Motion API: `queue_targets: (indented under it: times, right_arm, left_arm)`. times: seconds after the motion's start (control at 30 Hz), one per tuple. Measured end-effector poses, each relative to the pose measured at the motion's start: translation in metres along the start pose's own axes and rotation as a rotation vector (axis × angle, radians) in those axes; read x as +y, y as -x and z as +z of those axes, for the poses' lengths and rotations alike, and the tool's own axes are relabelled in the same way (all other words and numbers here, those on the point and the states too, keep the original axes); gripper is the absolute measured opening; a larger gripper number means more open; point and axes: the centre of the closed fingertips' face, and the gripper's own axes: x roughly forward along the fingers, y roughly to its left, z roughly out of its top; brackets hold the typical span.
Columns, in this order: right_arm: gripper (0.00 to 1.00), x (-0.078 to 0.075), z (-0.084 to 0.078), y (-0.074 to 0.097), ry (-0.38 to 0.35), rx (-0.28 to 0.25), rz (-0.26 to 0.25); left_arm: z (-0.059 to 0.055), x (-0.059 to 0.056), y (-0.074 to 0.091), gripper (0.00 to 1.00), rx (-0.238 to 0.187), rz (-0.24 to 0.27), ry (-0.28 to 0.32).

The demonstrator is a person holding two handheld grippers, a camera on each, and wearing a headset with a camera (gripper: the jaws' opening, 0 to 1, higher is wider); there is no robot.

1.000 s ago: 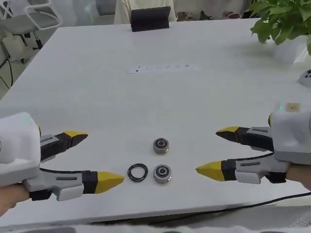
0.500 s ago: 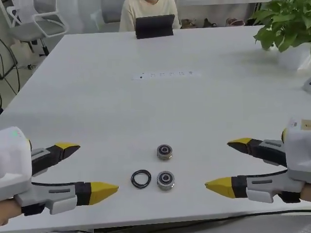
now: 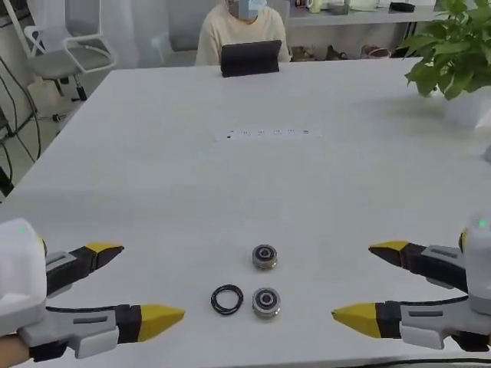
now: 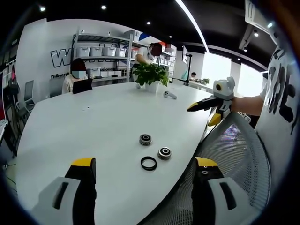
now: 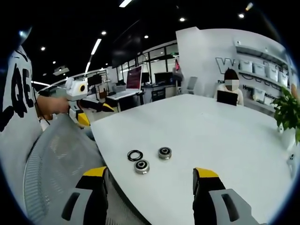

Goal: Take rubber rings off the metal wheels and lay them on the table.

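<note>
Two small metal wheels lie on the white table (image 3: 192, 176): the far wheel (image 3: 265, 257) (image 4: 145, 138) (image 5: 164, 153) and the near wheel (image 3: 266, 302) (image 4: 164, 153) (image 5: 141, 166). A loose black rubber ring (image 3: 227, 299) (image 4: 149, 163) (image 5: 135, 155) lies flat just left of the near wheel. My left gripper (image 3: 142, 280) (image 4: 143, 168) hovers open at the table's front left, nothing between its yellow tips. At the front right my right gripper (image 3: 360, 284) (image 5: 149, 176) is open and empty too. Both sit well apart from the wheels.
A potted plant (image 3: 453, 54) stands at the far right corner. A person sits behind a dark laptop (image 3: 250, 58) at the far edge. A small strip of markings (image 3: 268, 133) lies mid-table. A mesh chair back (image 5: 61, 154) is near the front edge.
The head camera tilted up, so everything slid down in the picture. Both grippers stay open and have drawn slightly back toward me; wheels and ring have not moved.
</note>
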Motion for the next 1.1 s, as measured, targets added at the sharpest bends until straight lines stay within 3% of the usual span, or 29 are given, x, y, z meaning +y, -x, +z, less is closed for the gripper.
queue_targets:
  times: [0.63,1.1]
  right_arm:
    - [0.71,-0.003,0.007,0.010,-0.011,-0.015,-0.024]
    - [0.71,-0.005,-0.003,0.012,-0.027,-0.019,-0.037]
  left_arm:
    - [-0.001,-0.002,0.000,0.82,0.001,-0.002,0.021]
    - [-0.003,-0.003,0.003,0.81,-0.009,0.012,0.024]
